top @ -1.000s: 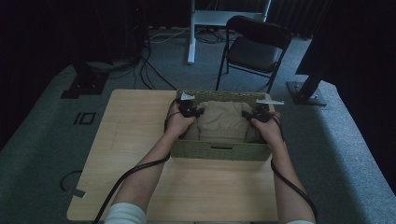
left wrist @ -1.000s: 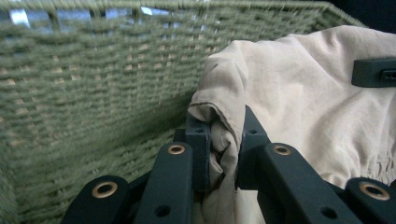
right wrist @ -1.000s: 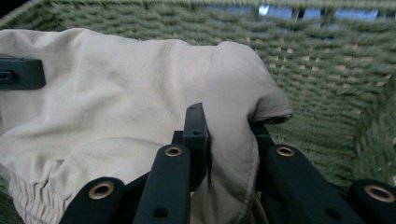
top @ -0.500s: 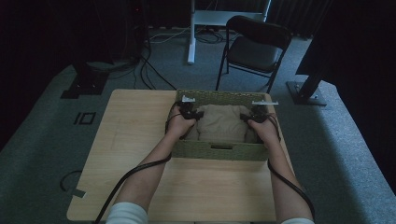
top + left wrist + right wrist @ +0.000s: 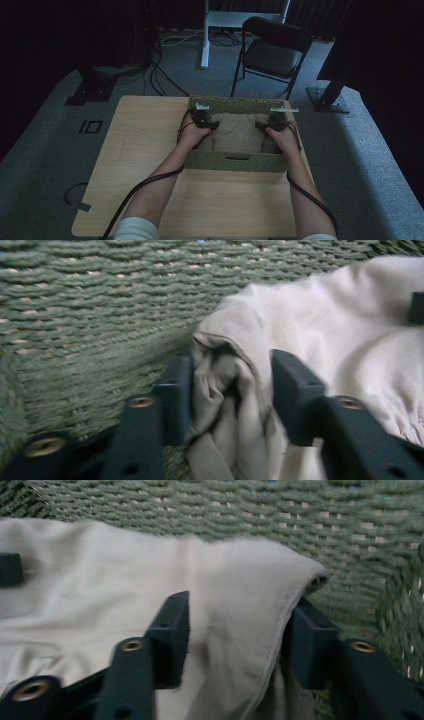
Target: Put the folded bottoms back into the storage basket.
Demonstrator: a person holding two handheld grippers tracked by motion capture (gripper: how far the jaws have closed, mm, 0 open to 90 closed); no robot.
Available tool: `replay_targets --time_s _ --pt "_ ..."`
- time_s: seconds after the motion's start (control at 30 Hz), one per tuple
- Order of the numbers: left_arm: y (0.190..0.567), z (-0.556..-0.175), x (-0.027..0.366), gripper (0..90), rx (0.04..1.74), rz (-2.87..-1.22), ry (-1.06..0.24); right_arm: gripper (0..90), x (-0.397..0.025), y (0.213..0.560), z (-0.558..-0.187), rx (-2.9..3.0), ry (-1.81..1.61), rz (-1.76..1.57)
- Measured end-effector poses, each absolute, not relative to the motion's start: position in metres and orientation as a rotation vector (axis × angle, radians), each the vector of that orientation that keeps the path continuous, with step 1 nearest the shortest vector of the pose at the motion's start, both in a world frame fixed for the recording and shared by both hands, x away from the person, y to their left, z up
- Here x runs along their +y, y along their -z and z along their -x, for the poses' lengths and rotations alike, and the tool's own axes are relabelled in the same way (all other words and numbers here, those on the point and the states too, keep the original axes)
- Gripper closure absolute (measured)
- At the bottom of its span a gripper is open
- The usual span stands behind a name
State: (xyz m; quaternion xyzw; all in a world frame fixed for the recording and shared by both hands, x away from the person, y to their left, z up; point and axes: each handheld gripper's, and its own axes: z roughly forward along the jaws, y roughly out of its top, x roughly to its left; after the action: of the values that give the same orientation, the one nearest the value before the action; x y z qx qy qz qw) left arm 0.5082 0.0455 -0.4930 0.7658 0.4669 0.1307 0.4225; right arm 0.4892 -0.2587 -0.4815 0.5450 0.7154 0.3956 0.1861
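High view puts the beige cloth (image 5: 239,132) inside the green woven basket (image 5: 232,161), which sits on the far half of the wooden tabletop (image 5: 150,145). Left gripper (image 5: 204,121) is at the cloth's left edge and right gripper (image 5: 270,123) at its right edge, both down inside the basket near its far wall. In the left gripper view the fingers (image 5: 176,395) stand parted around a bunched fold of cloth, touching it on both sides (not yet pressed tight). In the right gripper view the fingers (image 5: 170,635) also stand apart, straddling a hemmed corner. Both forearms reach forward from the near edge, roughly parallel, wrists bent down over the basket's near wall, cables trailing back. No writing is legible
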Motion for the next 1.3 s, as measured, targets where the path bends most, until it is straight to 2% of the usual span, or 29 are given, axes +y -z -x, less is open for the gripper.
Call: replay_targets --time_s 0.1,0.27,0.5,0.8,1.3 --pt "0.493 -0.51 0.045 30.6 1.161 -1.944 -0.352 30.8 -0.258 0.479 -0.489 2.012 -1.146 -1.518" --pt "0.483 -0.506 0.041 17.6 1.135 -1.946 -0.361 19.2 -0.257 0.472 -0.488 2.018 -1.12 -1.478" --pt "0.463 -0.496 0.036 16.2 1.081 -1.951 -0.323 14.0 -0.253 0.468 -0.485 2.077 -1.103 -1.447" --pt "0.448 -0.486 0.037 16.2 1.051 -1.922 -0.277 13.7 -0.25 0.462 -0.481 2.07 -1.126 -1.429" --pt "0.426 -0.465 0.05 16.2 1.005 -1.907 -0.313 12.6 -0.251 0.434 -0.461 2.049 -1.126 -1.382"
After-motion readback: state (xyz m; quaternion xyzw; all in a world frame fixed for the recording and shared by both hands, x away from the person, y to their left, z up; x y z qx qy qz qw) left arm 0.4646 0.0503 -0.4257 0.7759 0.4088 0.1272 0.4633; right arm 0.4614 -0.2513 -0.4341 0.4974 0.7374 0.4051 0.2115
